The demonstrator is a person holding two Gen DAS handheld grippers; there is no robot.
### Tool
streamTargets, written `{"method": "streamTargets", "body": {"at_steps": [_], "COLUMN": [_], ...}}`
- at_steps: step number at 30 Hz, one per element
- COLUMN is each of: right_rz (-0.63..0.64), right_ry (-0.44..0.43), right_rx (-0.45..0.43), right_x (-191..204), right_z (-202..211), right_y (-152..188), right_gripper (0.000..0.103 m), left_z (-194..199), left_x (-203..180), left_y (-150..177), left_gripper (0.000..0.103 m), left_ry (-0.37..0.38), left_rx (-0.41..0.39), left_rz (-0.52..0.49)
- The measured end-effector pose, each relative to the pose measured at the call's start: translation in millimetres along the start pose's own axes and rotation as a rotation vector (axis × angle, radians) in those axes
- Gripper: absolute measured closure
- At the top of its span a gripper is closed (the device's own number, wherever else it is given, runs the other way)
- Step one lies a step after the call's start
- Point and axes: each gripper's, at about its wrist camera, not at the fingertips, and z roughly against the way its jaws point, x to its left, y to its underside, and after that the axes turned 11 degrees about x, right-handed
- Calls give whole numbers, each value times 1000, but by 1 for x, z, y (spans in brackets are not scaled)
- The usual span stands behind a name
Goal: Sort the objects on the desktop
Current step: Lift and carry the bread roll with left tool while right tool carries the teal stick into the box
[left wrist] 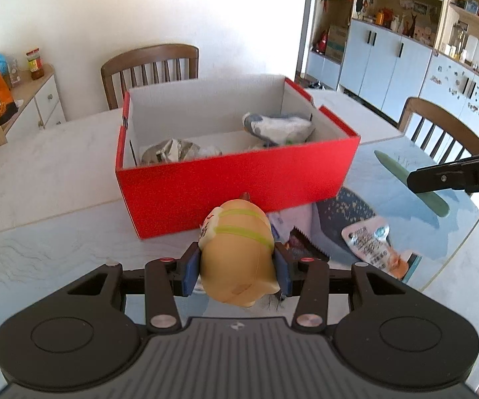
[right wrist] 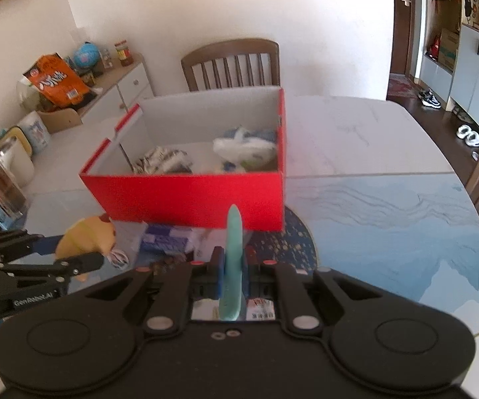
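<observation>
My left gripper (left wrist: 237, 267) is shut on a yellow toy figure (left wrist: 236, 252) with green stripes, held above the table in front of the red box (left wrist: 239, 186). My right gripper (right wrist: 232, 271) is shut on a slim green stick (right wrist: 233, 259) that points up toward the red box (right wrist: 192, 196). The box is open and holds crumpled wrappers (left wrist: 173, 153) and a white and blue bundle (left wrist: 276, 128). The left gripper with the toy shows at the left of the right wrist view (right wrist: 73, 249). The right gripper's finger and the stick (left wrist: 412, 179) show at the right of the left wrist view.
Snack packets (left wrist: 375, 246) and a dark wrapper (left wrist: 302, 242) lie on the blue mat below my grippers. A blue and white pack (right wrist: 164, 241) lies before the box. Wooden chairs (left wrist: 149, 66) stand behind and right of the table. A sideboard (right wrist: 113, 86) stands at left.
</observation>
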Motion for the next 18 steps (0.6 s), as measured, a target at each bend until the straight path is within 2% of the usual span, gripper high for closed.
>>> {"method": "streamTargets", "body": {"at_steps": [18], "right_rz": [88], "right_ry": [-32], "right_rx": [-67], "right_x": [16], "right_z": [2], "right_y": [-63], "right_gripper": [93], "left_z": [23], "left_x": [15], "left_y": [-57], "left_gripper": [59], "left_ry": [-42], "left_rx": [-135], "left_rz": [8]}}
